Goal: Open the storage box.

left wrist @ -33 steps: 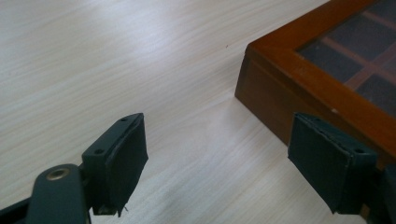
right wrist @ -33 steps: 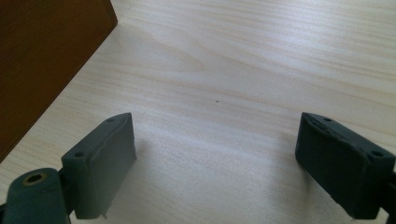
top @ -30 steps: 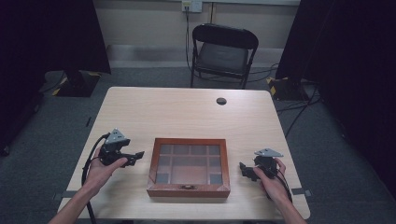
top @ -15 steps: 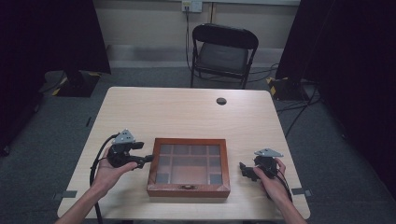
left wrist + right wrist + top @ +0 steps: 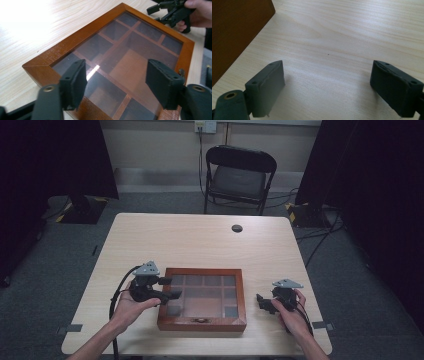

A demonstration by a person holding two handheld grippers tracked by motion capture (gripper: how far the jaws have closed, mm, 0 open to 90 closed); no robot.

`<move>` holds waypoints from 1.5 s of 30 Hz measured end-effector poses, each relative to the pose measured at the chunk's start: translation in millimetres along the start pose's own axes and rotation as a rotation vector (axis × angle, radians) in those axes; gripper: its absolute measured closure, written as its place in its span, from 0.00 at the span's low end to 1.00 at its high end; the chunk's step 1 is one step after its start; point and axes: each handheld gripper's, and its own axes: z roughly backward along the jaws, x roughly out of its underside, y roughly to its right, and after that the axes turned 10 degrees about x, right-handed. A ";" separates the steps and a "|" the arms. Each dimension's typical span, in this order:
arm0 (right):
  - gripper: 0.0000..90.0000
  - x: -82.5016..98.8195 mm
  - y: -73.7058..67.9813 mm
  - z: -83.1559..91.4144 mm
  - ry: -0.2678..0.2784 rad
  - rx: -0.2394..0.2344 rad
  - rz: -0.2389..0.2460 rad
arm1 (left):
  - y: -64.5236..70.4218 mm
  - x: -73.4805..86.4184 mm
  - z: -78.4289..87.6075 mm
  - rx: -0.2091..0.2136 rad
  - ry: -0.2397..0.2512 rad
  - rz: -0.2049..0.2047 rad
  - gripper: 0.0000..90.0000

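A shallow wooden box [image 5: 202, 322] with a glass lid over several compartments lies near the table's front edge. My left gripper [image 5: 172, 288] hovers over the box's left rim, its fingers reaching above the glass. In the left gripper view the box [image 5: 75, 42] lies under my left gripper [image 5: 117, 85]. Its jaws have just been closing, with only air between them, and they still stand apart. My right gripper [image 5: 261, 302] rests open on the table just right of the box. In the right gripper view my right gripper [image 5: 332, 85] frames bare tabletop, with the box's side wall [image 5: 234, 30] at the left.
A small dark round disc [image 5: 237, 228] lies on the light wooden table [image 5: 200, 240] towards the far edge. A black folding chair [image 5: 240, 175] stands beyond the table. A black cable [image 5: 117, 295] trails from the left gripper.
My left gripper has moved right and a little up, from beside the box to over its left rim, and its jaws stand narrower. The right gripper has stayed put.
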 end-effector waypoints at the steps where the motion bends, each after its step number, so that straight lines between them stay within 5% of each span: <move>1: 0.13 0.0 0.0 0.0 0.000 0.001 0.000 | 1.2 -0.7 -1.2 -0.002 0.000 0.001 0.38; 16: 0.13 -0.1 0.3 -0.2 0.001 -0.002 0.002 | 23.6 -27.2 -31.7 0.148 -0.036 -0.049 0.41; 24: 0.13 -0.2 0.5 -0.4 0.001 -0.004 0.004 | 36.3 -19.3 -44.6 0.185 -0.067 -0.071 0.45; 35: 0.13 -0.2 0.6 -0.4 0.000 -0.005 0.004 | 45.5 -7.2 -54.6 0.266 -0.120 -0.099 0.66; 45: 0.13 -0.3 0.8 -0.5 0.002 -0.007 0.007 | 55.1 0.5 -63.2 0.280 -0.151 -0.130 0.74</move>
